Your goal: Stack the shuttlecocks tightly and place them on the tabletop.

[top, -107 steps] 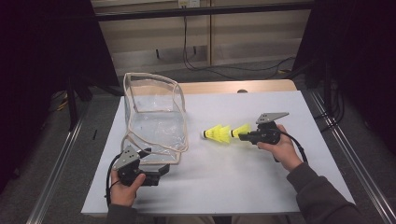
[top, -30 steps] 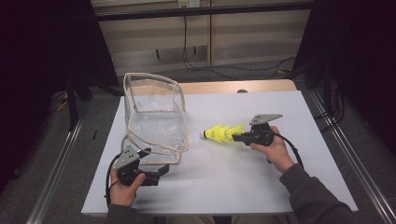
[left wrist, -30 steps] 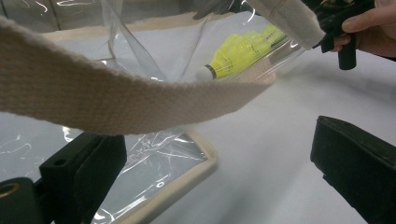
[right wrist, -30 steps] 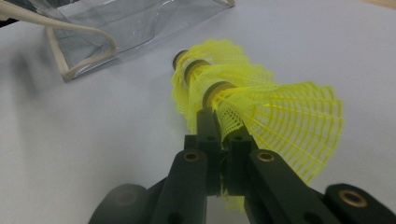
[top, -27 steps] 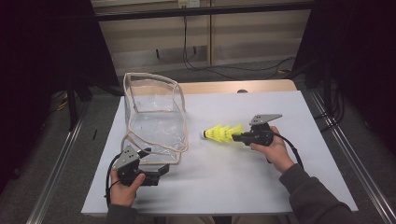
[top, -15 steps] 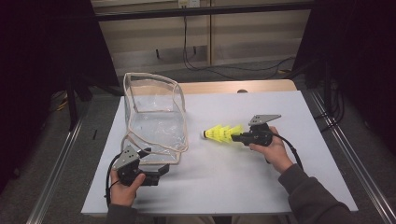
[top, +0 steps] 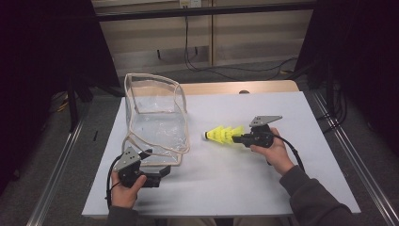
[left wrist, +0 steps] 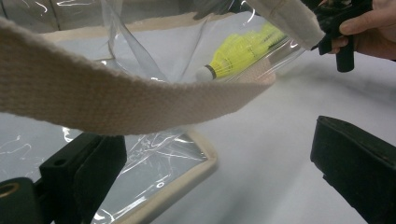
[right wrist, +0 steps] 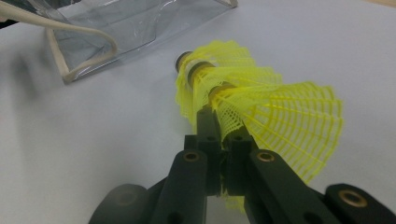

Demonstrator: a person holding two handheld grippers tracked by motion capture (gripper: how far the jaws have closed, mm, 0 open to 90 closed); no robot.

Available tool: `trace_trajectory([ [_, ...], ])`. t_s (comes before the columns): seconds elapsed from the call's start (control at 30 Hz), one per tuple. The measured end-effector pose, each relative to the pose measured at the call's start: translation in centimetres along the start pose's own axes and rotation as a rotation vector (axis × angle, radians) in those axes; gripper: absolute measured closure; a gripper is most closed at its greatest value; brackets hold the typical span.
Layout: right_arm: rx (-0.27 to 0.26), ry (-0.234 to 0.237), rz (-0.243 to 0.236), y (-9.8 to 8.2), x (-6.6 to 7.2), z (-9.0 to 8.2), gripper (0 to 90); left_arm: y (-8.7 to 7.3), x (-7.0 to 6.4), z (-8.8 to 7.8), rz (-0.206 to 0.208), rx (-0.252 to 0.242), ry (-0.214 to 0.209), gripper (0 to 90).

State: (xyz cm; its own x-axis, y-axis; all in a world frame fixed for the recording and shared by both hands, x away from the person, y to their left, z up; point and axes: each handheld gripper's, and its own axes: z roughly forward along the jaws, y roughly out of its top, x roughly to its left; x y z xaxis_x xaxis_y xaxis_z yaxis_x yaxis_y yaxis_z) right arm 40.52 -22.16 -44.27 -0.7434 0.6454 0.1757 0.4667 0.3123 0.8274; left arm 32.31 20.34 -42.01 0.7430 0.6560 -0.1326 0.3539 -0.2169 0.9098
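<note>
My right gripper (top: 241, 138) is clamped shut on the skirt of the yellow shuttlecocks (top: 223, 134), a nested stack held just above the bench (top: 226, 188), at 3 o'clock of the clear bag (top: 155, 120). My left gripper (left wrist: 215, 182) sits wide open at the bag's 6 o'clock edge, gripping nothing, with the bag's strap (left wrist: 93, 100) draped across in front of it.

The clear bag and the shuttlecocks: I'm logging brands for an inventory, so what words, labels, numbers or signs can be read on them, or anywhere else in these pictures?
None can be read.
Clear bag: plain plastic with cream webbing trim, no print.
Yellow shuttlecocks: no brand or number visible on skirts or cork bands.
Right tongs and left tongs: black, unmarked.
Table: bare white surface.
</note>
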Motion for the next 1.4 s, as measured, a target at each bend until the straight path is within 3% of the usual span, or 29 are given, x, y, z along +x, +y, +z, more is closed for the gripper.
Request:
trace_trajectory([
  [1.4, 0.004, -0.016, 0.001, 0.1, 0.6, 1.2, 87.4, 0.0, 0.0, 0.0, -0.001, 0.0, 0.004, 3.6],
])
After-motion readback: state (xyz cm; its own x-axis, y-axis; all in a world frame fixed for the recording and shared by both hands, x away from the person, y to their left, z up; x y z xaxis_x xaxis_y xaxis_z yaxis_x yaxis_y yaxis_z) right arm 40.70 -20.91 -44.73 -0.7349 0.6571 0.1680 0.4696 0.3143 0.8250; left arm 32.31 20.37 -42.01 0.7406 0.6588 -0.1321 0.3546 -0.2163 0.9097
